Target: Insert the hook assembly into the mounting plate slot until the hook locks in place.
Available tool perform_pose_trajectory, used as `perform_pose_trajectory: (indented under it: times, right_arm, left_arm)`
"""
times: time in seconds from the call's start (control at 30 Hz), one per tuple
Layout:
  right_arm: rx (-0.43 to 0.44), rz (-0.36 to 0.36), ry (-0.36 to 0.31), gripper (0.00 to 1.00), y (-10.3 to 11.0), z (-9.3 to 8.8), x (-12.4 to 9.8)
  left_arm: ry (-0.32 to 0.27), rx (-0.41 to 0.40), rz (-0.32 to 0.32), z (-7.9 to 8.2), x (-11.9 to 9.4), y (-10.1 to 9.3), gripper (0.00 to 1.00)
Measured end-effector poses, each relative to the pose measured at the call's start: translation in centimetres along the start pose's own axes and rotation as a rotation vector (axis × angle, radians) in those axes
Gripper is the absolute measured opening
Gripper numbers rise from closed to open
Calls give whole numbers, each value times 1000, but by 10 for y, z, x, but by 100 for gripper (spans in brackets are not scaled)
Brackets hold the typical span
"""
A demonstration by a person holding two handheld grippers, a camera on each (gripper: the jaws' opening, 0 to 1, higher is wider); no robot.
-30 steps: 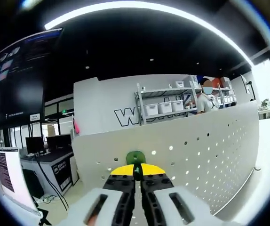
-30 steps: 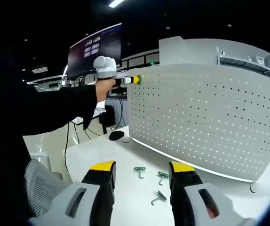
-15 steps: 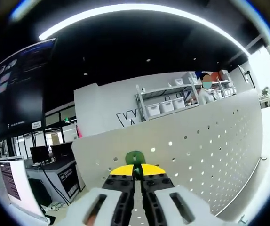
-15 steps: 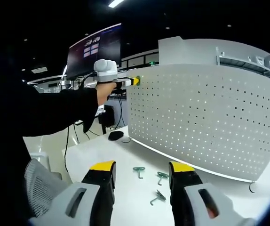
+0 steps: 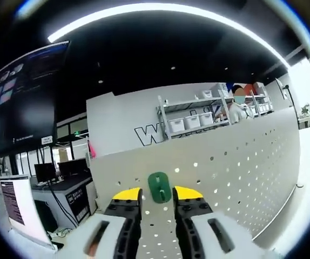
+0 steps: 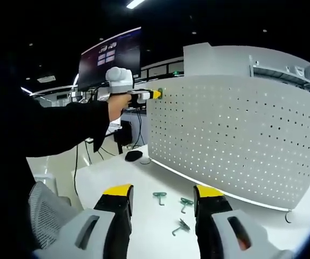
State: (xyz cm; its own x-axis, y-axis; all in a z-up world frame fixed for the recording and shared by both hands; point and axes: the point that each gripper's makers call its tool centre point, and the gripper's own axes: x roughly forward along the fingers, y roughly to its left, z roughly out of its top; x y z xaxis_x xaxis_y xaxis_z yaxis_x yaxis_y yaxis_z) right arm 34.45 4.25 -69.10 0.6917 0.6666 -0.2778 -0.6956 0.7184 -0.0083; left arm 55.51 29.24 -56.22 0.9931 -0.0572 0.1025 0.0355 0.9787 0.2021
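A green hook [image 5: 159, 187] sits against the upper part of the white perforated mounting plate [image 5: 241, 162]. My left gripper [image 5: 157, 195] is open, one yellow-tipped jaw on each side of the hook with a gap to it. In the right gripper view the left gripper [image 6: 154, 94] is held by a person's hand at the top left corner of the mounting plate [image 6: 236, 135]. My right gripper [image 6: 163, 193] hangs open and empty above the table. Three loose green hooks [image 6: 160, 197] lie on the table in front of the plate.
The white table [image 6: 117, 172] carries a dark mouse [image 6: 133, 155] near the plate's left end. A dark monitor [image 6: 109, 59] stands behind the left gripper. A person's dark sleeve [image 6: 47, 129] crosses the left side. Shelves [image 5: 190, 121] and a person [image 5: 237, 108] are behind the plate.
My left gripper's jaws have opened and let go of the green hook, which stays on the plate. The right gripper has kept its place.
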Motion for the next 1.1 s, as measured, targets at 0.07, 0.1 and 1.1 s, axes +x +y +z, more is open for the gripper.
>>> perform_pose_trajectory:
  times: [0.07, 0.1, 1.1]
  right_arm:
    - [-1, -1, -2, 42, 0, 1, -1]
    - [-2, -1, -1, 42, 0, 0, -1]
    - [-31, -65, -13, 42, -30, 7, -22]
  left_arm:
    - [-5, -3, 3, 4, -5, -1, 27]
    - [-9, -14, 3, 6, -8, -2, 29]
    - [-68, -56, -30, 36, -78, -2, 46]
